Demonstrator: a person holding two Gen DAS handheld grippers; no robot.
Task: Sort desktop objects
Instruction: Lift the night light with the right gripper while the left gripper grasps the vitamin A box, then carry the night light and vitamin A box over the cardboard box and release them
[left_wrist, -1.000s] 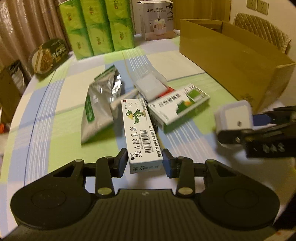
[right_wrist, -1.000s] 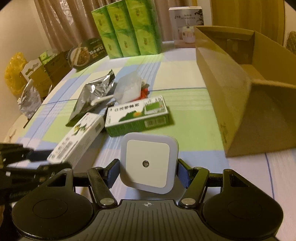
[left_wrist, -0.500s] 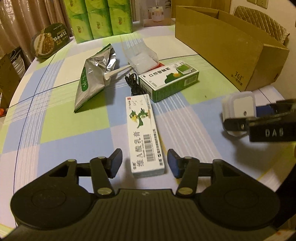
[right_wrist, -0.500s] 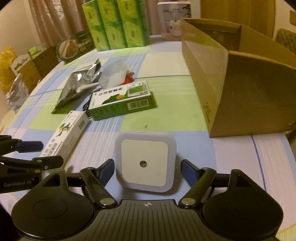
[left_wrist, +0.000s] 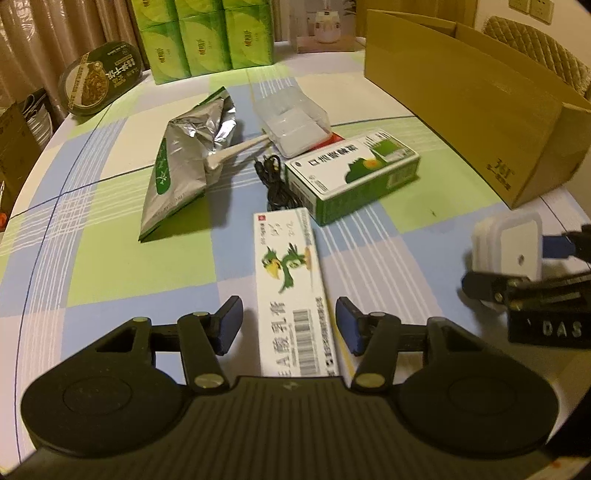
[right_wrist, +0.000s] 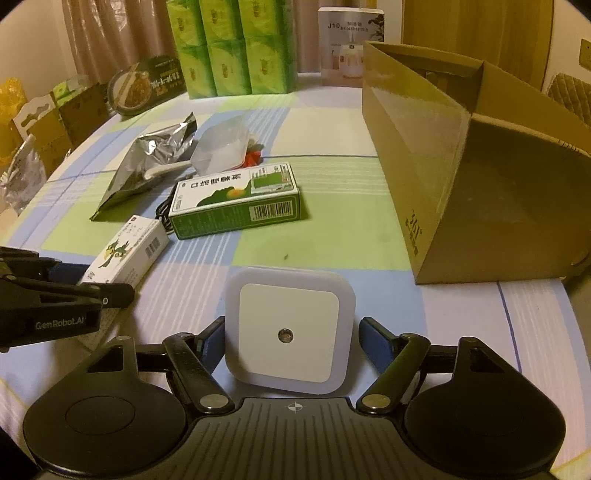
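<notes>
A long white ointment box (left_wrist: 291, 284) with a green bird lies flat on the checked tablecloth between the open jaws of my left gripper (left_wrist: 288, 325); neither pad touches it. It also shows in the right wrist view (right_wrist: 125, 251). A square white night light (right_wrist: 290, 328) sits on the cloth between the open jaws of my right gripper (right_wrist: 291, 338), with a gap on each side. The night light also shows in the left wrist view (left_wrist: 508, 249). A green-and-white medicine box (left_wrist: 352, 173) lies further back.
A large open cardboard box (right_wrist: 469, 162) lies on its side at the right. A silver foil bag (left_wrist: 184, 162), a clear plastic packet (left_wrist: 291, 122), a black cable (left_wrist: 275, 184) and a white spoon (left_wrist: 236, 151) lie mid-table. Green tissue packs (right_wrist: 229, 44) stand at the back.
Both grippers opened and let go: the ointment box and the night light now rest on the table. Both grippers drew back a little toward the table's near edge.
</notes>
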